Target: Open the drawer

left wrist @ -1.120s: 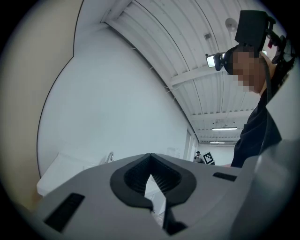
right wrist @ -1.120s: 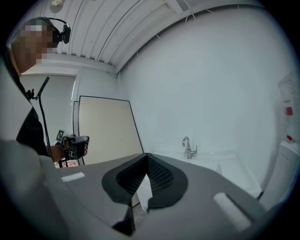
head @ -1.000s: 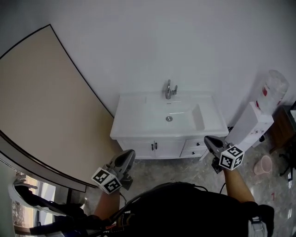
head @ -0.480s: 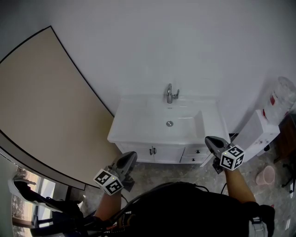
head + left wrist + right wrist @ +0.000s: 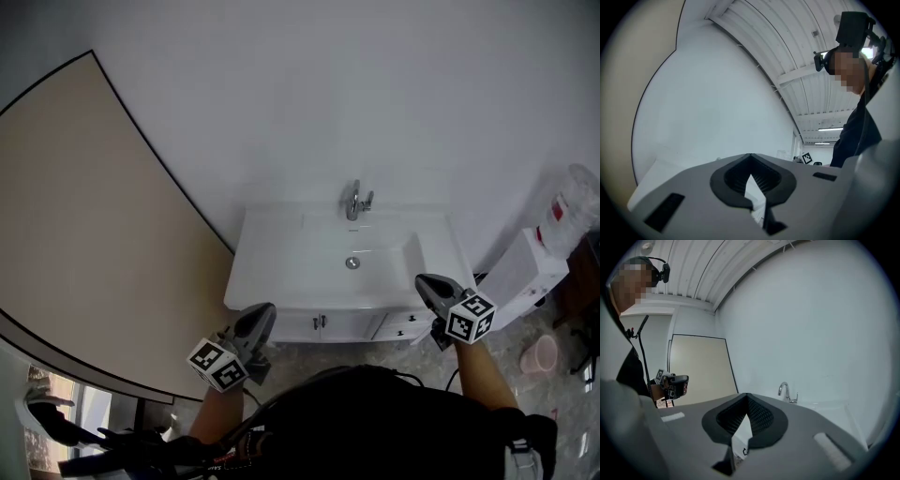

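The left hand-held gripper and the right hand-held gripper are nearest. Both have their jaws pressed together with nothing between them, and neither touches anything. Just beyond the right one, the drawer sits shut in the right part of the white vanity, beside two closed doors. Above it lies the basin, then the chrome faucet against the white wall — a beige panel stands at the left.
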{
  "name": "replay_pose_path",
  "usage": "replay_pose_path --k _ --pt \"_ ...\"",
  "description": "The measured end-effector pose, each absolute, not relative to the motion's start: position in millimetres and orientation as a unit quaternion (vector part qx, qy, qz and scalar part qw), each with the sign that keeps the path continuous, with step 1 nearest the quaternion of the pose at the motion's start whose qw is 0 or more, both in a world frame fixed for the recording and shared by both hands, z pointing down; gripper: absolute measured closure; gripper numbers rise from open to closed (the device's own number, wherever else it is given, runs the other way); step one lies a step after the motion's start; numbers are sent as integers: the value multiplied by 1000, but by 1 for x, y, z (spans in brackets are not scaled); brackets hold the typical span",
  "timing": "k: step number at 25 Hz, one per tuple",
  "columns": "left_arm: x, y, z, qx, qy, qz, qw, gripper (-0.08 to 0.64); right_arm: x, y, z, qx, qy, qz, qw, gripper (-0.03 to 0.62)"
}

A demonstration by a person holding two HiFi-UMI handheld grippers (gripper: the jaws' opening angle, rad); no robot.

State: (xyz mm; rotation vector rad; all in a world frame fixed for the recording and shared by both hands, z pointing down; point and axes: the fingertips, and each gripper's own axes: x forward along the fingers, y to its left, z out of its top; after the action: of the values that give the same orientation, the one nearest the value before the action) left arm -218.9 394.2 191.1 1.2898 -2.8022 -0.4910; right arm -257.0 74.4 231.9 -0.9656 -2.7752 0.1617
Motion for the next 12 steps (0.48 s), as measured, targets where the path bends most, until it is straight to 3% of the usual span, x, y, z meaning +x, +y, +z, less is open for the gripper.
replay_pose_path --k 12 --pt "-330 497 188 440 -882 -165 27 566 -336 171 232 -285 -950 63 107 595"
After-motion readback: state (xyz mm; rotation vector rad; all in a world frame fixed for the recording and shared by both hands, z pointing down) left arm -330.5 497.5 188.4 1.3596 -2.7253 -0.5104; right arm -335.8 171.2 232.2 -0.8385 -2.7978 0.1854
